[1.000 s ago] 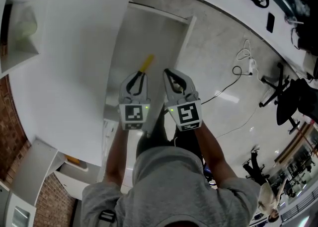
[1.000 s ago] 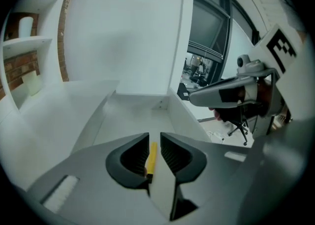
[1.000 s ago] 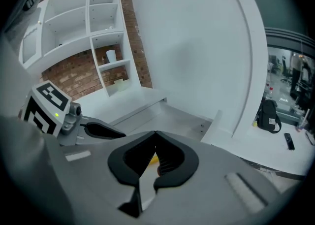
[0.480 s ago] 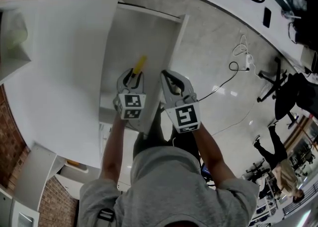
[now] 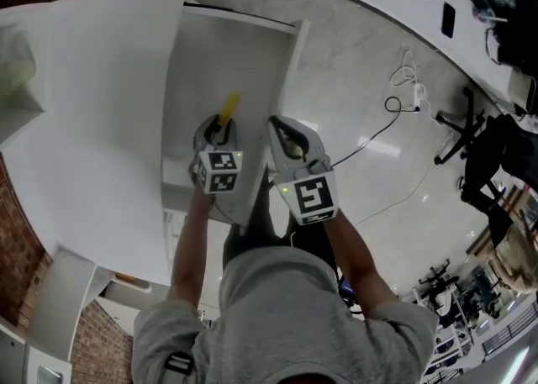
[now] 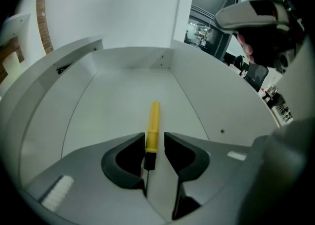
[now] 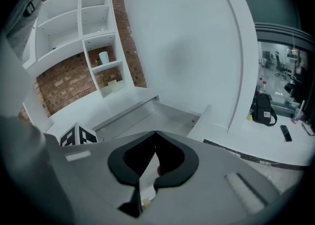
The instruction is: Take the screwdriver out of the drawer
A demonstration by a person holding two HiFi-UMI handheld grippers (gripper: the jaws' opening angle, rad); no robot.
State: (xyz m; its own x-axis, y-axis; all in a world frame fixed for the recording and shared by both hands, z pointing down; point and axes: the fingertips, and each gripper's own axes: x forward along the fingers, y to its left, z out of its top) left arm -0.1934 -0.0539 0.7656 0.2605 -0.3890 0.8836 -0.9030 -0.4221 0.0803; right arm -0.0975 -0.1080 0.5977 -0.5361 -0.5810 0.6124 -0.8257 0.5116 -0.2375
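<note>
The screwdriver (image 5: pixel 227 107) has a yellow handle and a black collar, and it lies on the floor of the open white drawer (image 5: pixel 252 55). My left gripper (image 5: pixel 216 128) reaches down into the drawer. In the left gripper view its jaws stand on either side of the screwdriver (image 6: pixel 153 125) at the near end of the handle; the left gripper (image 6: pixel 155 139) is closing, with a thin gap still showing at each pad. My right gripper (image 5: pixel 275 122) hovers over the drawer's right wall, shut and empty, its tips meeting in the right gripper view (image 7: pixel 155 133).
A large white cabinet top (image 5: pixel 92 122) lies left of the drawer. A cable and power strip (image 5: pixel 412 97) lie on the shiny floor at right, with an office chair (image 5: pixel 483 151) beyond. White shelves (image 7: pixel 93 37) on a brick wall show in the right gripper view.
My left gripper has sunk into the drawer toward the screwdriver, and its jaws have spread around the handle's near end. The right gripper has stayed where it was.
</note>
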